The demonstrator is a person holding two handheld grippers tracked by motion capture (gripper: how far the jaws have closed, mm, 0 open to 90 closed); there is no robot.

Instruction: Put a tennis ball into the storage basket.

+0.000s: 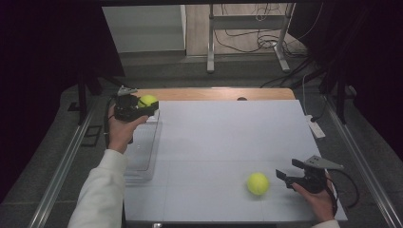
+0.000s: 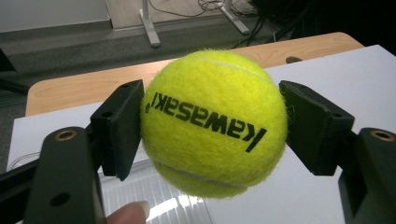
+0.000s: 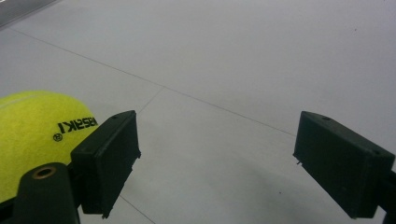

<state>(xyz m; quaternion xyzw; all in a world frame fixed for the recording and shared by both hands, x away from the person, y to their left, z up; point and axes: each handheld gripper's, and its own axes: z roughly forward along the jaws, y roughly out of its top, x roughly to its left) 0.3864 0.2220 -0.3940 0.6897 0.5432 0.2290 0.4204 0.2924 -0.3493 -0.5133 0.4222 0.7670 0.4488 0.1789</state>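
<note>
Two balls in play, one already up in the air

One tennis ball (image 2: 214, 123) sits clamped between the left gripper (image 1: 134, 107) jaws, squeezed at its widest so it can't roll out, and it hangs over the clear plastic tray (image 1: 142, 156) at the bench's left edge, likely its drop spot. Second ball (image 1: 258, 183) rests on the white bench (image 1: 228, 137) near the front, just beside the right gripper (image 1: 297, 173). Those jaws stand wide open and empty, low and level, lined up for what looks like the next pick.

One ball (image 1: 258, 184) on table (image 1: 228, 137), bin (image 1: 142, 152) at left.
</note>
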